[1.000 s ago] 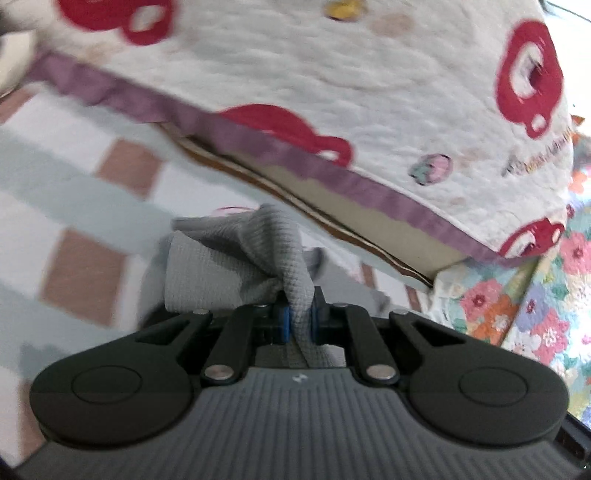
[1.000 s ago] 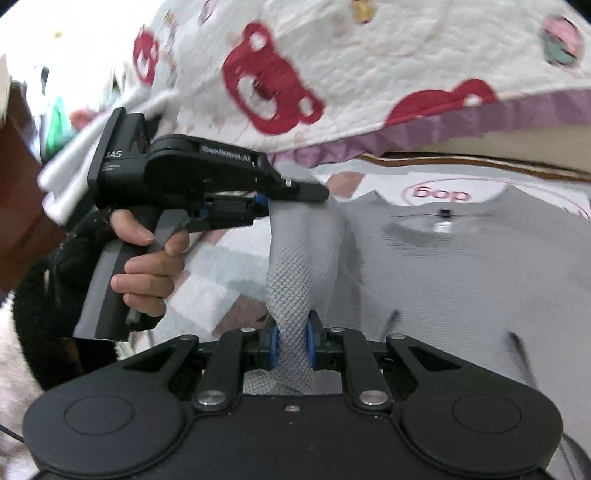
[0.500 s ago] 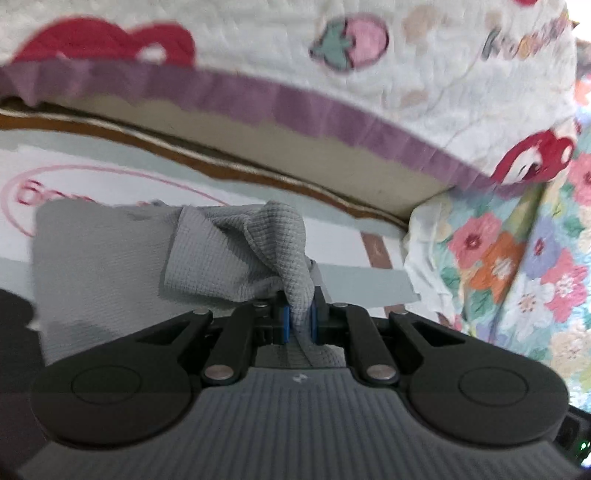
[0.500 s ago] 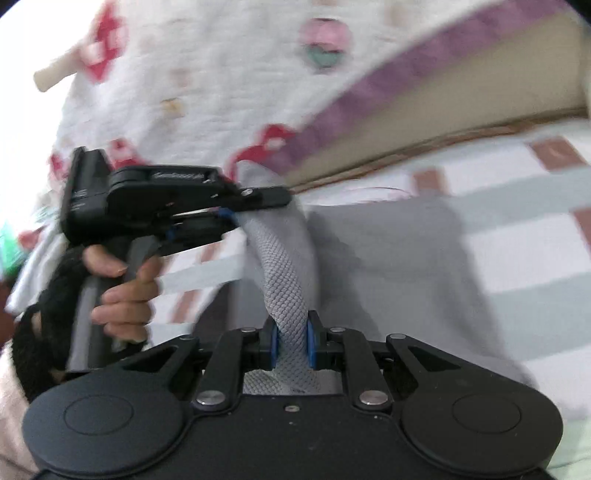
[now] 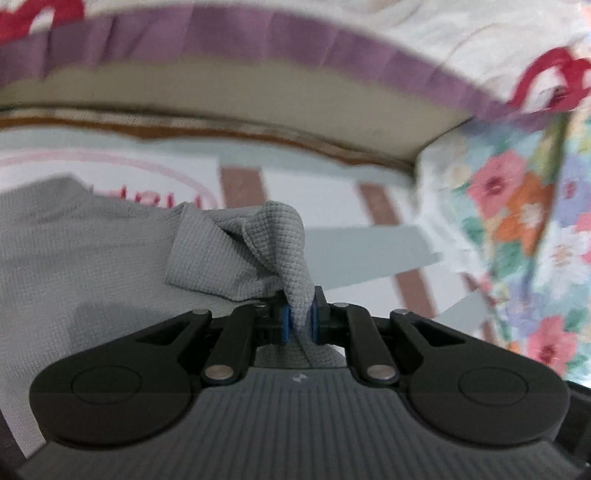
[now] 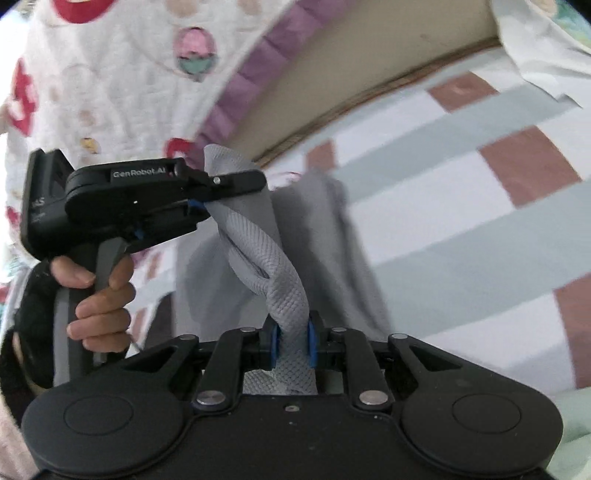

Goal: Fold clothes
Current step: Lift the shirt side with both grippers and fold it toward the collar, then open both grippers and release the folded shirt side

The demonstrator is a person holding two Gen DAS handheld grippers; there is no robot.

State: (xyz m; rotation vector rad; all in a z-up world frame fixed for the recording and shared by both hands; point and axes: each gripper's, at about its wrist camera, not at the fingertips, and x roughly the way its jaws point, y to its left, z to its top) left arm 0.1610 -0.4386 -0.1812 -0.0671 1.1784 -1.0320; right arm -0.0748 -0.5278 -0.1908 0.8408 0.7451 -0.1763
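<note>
A grey waffle-knit garment (image 5: 74,254) lies on a checked bedsheet (image 5: 373,254). My left gripper (image 5: 299,325) is shut on a bunched edge of it, which rises in a peak above the fingers. My right gripper (image 6: 291,345) is shut on another twisted edge of the same garment (image 6: 284,273). In the right wrist view the left gripper (image 6: 207,201) is at the left, held by a hand, with the cloth stretched between the two grippers. The rest of the garment hangs and drapes below them.
A white quilt with red bear prints and a purple border (image 5: 258,33) is piled at the back, also in the right wrist view (image 6: 122,74). A floral fabric (image 5: 524,221) lies at the right. The sheet (image 6: 461,206) extends to the right.
Both grippers have swung to the right with the garment's edge still held. The grey body of the garment has dropped to the left and the floral fabric has come closer.
</note>
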